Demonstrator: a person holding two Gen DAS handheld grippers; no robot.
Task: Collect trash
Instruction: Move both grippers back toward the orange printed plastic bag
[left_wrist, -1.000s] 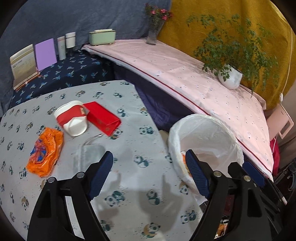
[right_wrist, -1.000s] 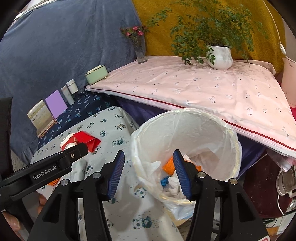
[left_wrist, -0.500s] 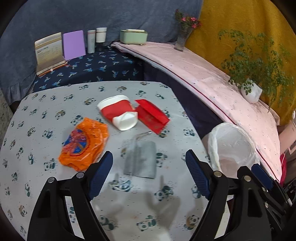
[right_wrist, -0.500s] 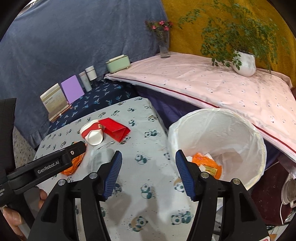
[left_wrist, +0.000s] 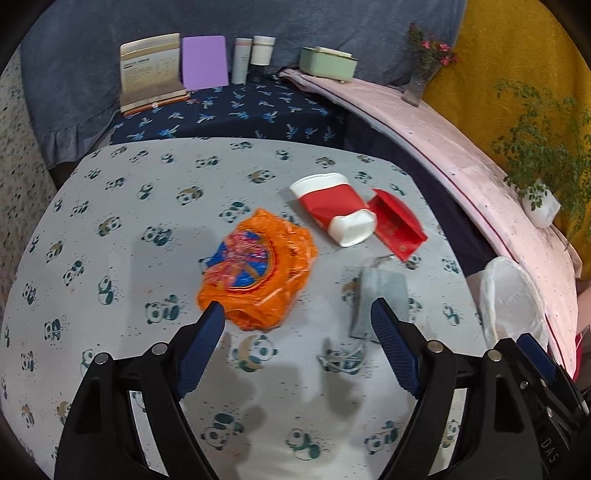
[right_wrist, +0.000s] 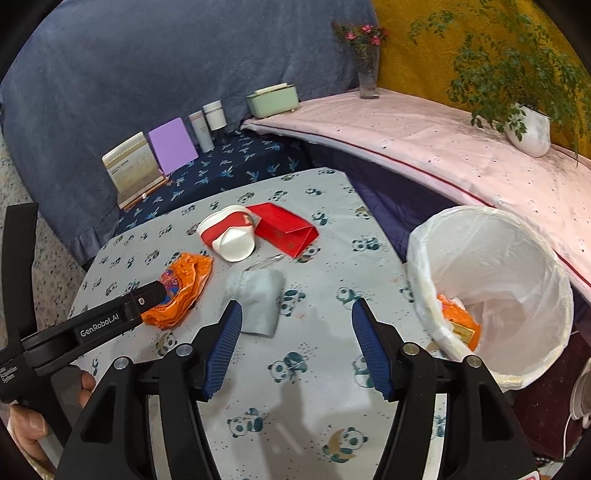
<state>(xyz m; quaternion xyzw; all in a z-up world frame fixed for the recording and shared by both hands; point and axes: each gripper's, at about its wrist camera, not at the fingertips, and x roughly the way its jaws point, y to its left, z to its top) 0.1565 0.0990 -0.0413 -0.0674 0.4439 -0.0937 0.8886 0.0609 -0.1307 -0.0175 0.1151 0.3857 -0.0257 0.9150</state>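
Trash on the panda-print tablecloth (left_wrist: 110, 206), left to right: orange wrapper (left_wrist: 258, 269), crushed red-and-white paper cup (left_wrist: 334, 210), red carton (left_wrist: 399, 229), grey pouch (left_wrist: 384, 295); lined bin (left_wrist: 513, 295) at the table's right edge. Left gripper (left_wrist: 297, 319) spread, empty, one finger at the wrapper's near edge. Right gripper (right_wrist: 295, 325) spread, empty, beside the pouch. Judgement: straddle the wrapper's bunched middle, pinch firmly; thin film may slip.

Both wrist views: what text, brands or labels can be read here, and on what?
"GenRobot.AI": on the left gripper's arm, right wrist view.
"DAS": on the black gripper body, lower right of the left wrist view.
Print on the calendar card, red box and orange wrapper: too small or blurred.
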